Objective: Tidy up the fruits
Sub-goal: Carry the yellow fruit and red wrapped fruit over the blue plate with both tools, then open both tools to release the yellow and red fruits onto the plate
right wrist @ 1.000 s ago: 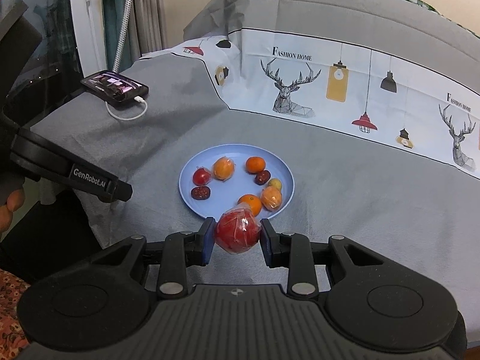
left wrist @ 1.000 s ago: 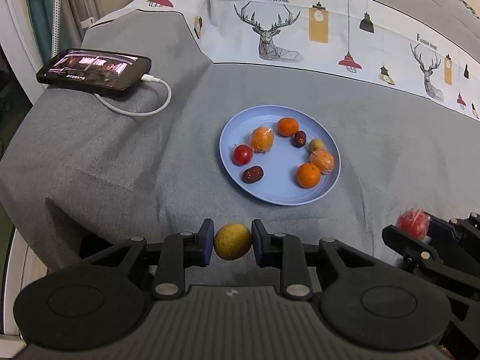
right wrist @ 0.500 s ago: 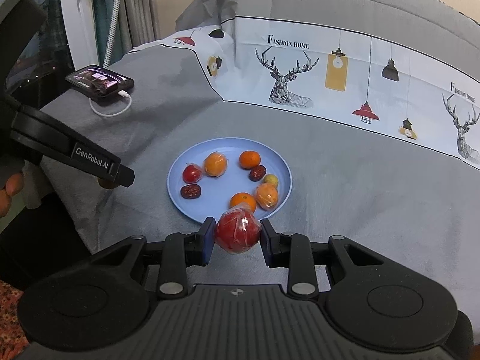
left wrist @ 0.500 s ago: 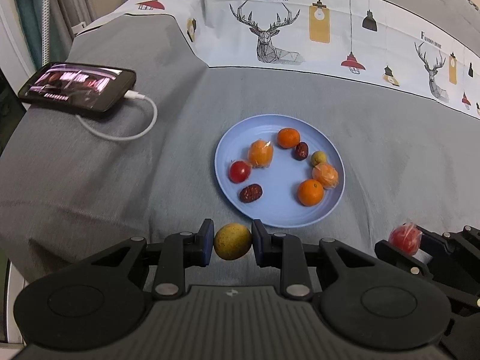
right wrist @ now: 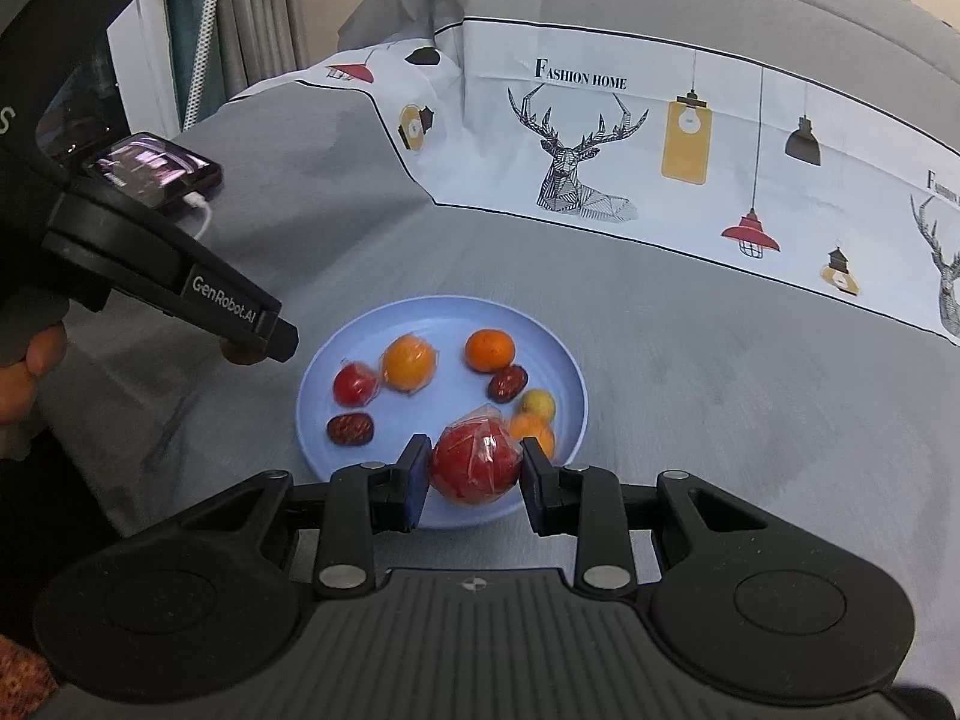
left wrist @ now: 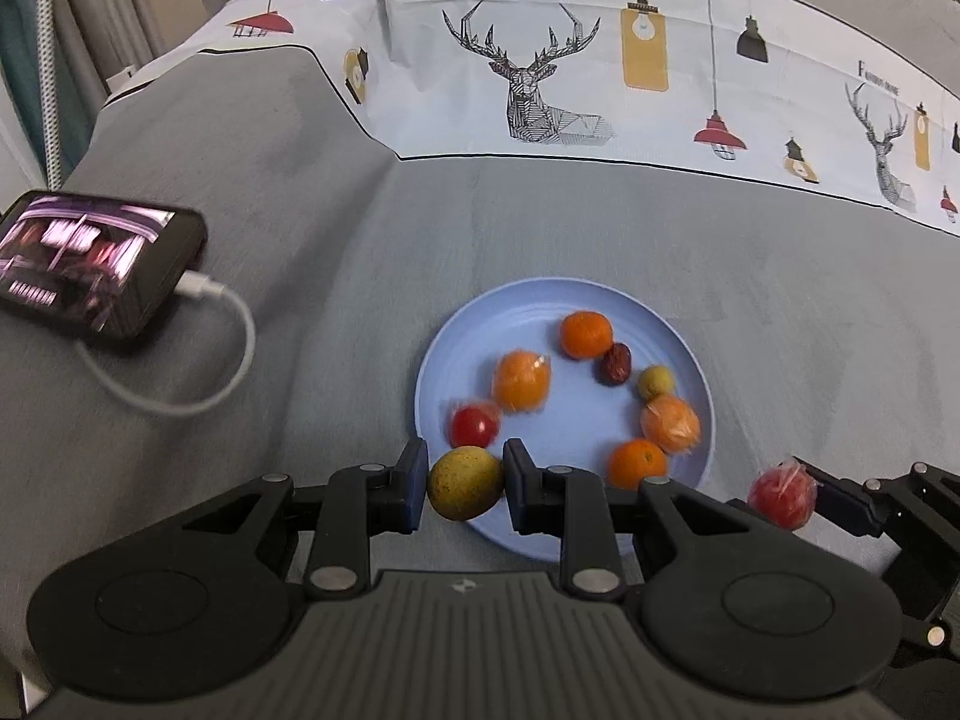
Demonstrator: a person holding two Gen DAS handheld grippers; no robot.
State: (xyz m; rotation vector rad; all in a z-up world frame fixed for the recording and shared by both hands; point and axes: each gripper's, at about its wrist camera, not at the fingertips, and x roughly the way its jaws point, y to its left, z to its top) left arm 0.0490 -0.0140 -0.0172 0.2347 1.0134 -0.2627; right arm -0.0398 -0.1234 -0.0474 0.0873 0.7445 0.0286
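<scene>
A light blue plate [left wrist: 564, 300] [right wrist: 558, 354] on the grey bedcover holds several small fruits: oranges, wrapped oranges, a red tomato [left wrist: 474, 426], dark dates and a small yellow-green fruit. My left gripper [left wrist: 465, 483] is shut on a yellow-green fruit [left wrist: 465, 483] above the plate's near left rim. My right gripper [right wrist: 475, 471] is shut on a plastic-wrapped red tomato [right wrist: 475, 471] above the plate's near rim; it also shows at the right of the left wrist view [left wrist: 783, 492].
A black phone [left wrist: 90, 264] with a lit screen and a white cable [left wrist: 180, 384] lies at the left. A patterned white cloth band [left wrist: 600, 60] with deer and lamps runs behind the plate. The bed edge drops off at the left.
Both grippers have moved forward toward the plate, each still holding its fruit. They now hang over the plate's near rim. The fruits on the plate have not moved.
</scene>
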